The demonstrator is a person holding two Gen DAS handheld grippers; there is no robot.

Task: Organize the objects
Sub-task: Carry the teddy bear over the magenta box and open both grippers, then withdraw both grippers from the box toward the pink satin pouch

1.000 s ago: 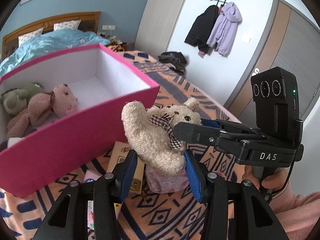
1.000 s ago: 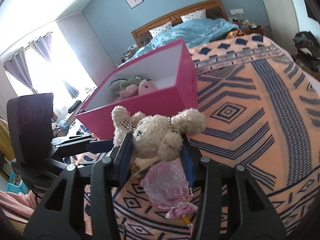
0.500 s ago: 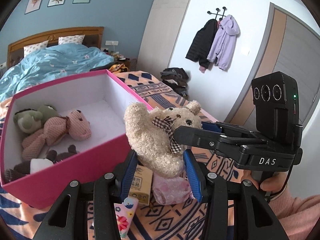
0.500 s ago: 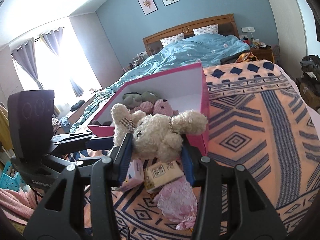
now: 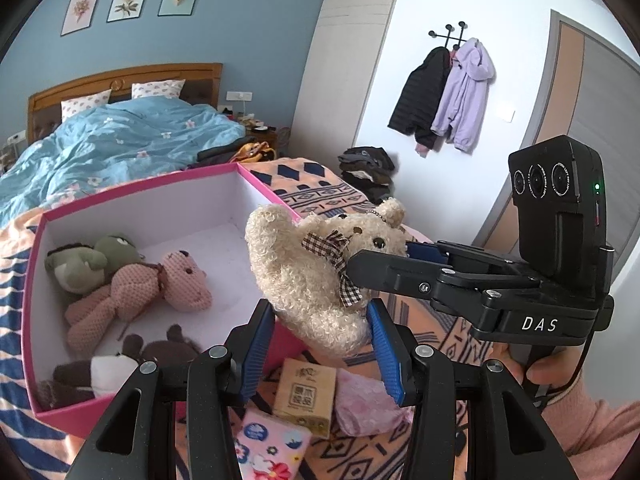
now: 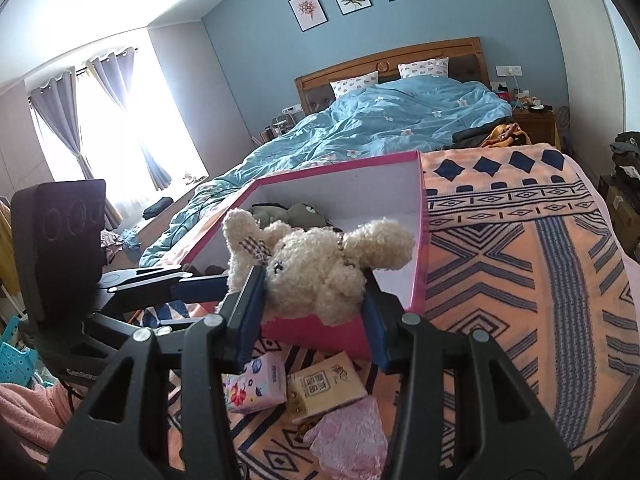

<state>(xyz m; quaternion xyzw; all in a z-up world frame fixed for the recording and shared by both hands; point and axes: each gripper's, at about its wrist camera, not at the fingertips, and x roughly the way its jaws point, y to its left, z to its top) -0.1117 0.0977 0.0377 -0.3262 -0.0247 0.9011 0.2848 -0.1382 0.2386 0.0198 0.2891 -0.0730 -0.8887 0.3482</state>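
Observation:
A cream curly teddy bear [image 5: 304, 280] with a checked bow hangs in the air, held from two sides. My left gripper [image 5: 320, 332] is shut on its lower body, blue pads pressed into the fur. My right gripper [image 6: 312, 300] is shut on its head and chest [image 6: 316, 268], and it comes in from the right in the left wrist view [image 5: 380, 256]. The bear hangs at the near corner of an open pink box [image 5: 140, 188], about level with the rim. Inside lie a pink knitted bear [image 5: 160, 288], a green plush [image 5: 92, 256] and a brown-and-white plush [image 5: 120, 364].
Below the bear, on the orange patterned blanket [image 6: 520, 280], lie a small brown carton [image 5: 306, 396], a flowered pink tissue pack [image 5: 272, 452] and a pink lace pouch [image 5: 368, 404]. A bed with a blue duvet [image 6: 400, 128] stands behind the box. A hand in a pink sleeve [image 5: 580, 420] holds the right gripper.
Both grippers have risen together with the cream bear. The view now looks down into the pink box, and the carton, tissue pack and pouch beneath have come into sight.

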